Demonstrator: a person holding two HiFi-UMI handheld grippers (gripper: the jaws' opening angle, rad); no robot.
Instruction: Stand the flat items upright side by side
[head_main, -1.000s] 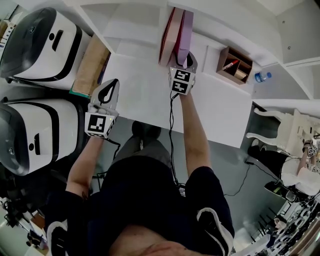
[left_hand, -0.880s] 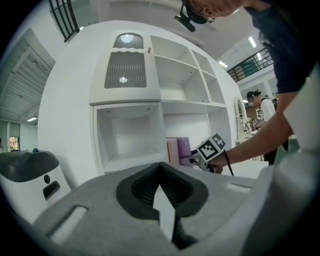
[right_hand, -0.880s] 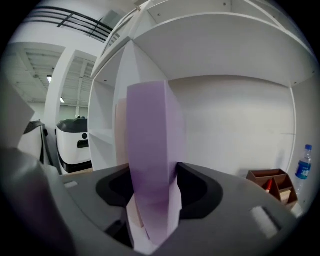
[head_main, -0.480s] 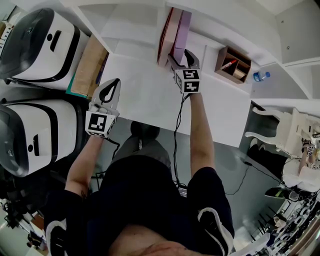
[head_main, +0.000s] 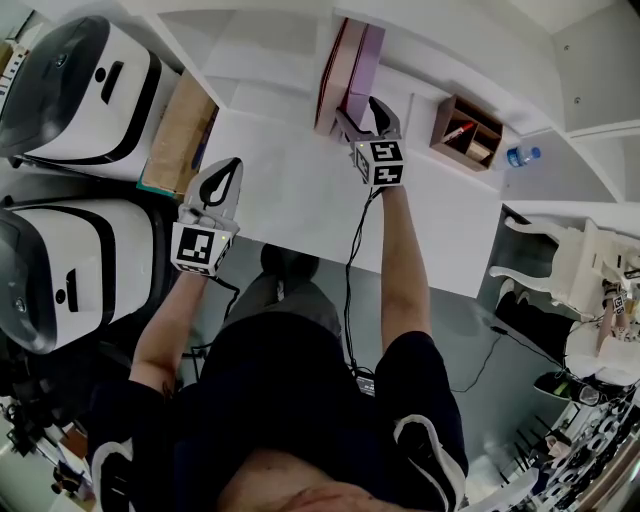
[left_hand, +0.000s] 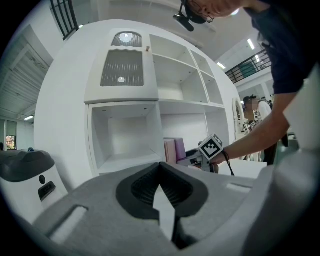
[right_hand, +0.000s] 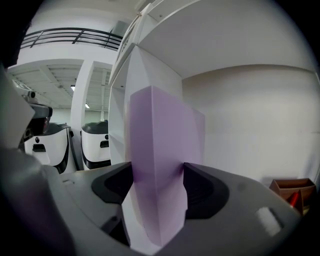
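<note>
Your right gripper (head_main: 364, 110) is released, jaws just been opening, with the purple item (head_main: 362, 60) between them; the item stands upright at the shelf mouth, long axis running straight ahead of that gripper, so back straight out; left gripper (head_main: 226, 172) is clenched empty, well apart over the counter (head_main: 290, 210); only the head view shows the pink item (head_main: 336, 65) just beside the purple item; the right gripper view shows only the purple one.

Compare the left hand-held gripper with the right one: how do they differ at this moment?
The left hand-held gripper has its jaws together; on the right hand-held gripper they stand apart and have just been opening. The left is empty; the right has the upright purple item between its jaws. The left hangs over the table's left side; the right is at the shelf. Both point toward the shelf.
</note>
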